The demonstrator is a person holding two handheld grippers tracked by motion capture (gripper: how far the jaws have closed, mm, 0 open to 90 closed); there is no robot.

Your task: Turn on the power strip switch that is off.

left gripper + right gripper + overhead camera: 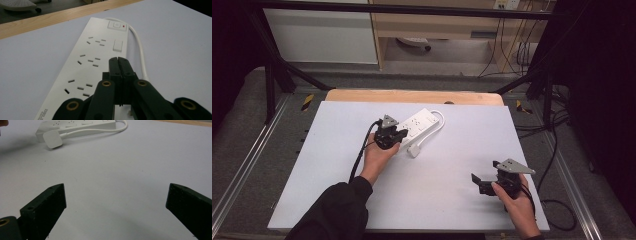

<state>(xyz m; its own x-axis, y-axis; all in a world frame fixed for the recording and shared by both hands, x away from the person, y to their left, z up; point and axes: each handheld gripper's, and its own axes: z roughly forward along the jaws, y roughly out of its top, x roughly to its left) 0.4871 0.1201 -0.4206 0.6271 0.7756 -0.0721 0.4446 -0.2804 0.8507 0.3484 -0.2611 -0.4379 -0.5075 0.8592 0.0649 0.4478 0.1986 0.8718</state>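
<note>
A white power strip (421,123) lies at the far middle of the white board, its cord (439,121) looping round to a white plug (413,150) beside it. My left gripper (398,134) hovers over the strip's near end. Its jaws are pressed together with nothing between them, the left gripper (118,60) standing above the strip (85,62) near its switch (116,25). My right gripper (479,183) is low at the front right, apart from the strip. The right gripper (117,192) has its jaws wide apart over bare board, with the plug (52,139) far ahead.
The white board (332,175) rests on a wooden table (412,96). A black frame (272,75) surrounds it, with cables (557,150) on the floor at the right. A cabinet (432,30) stands behind.
</note>
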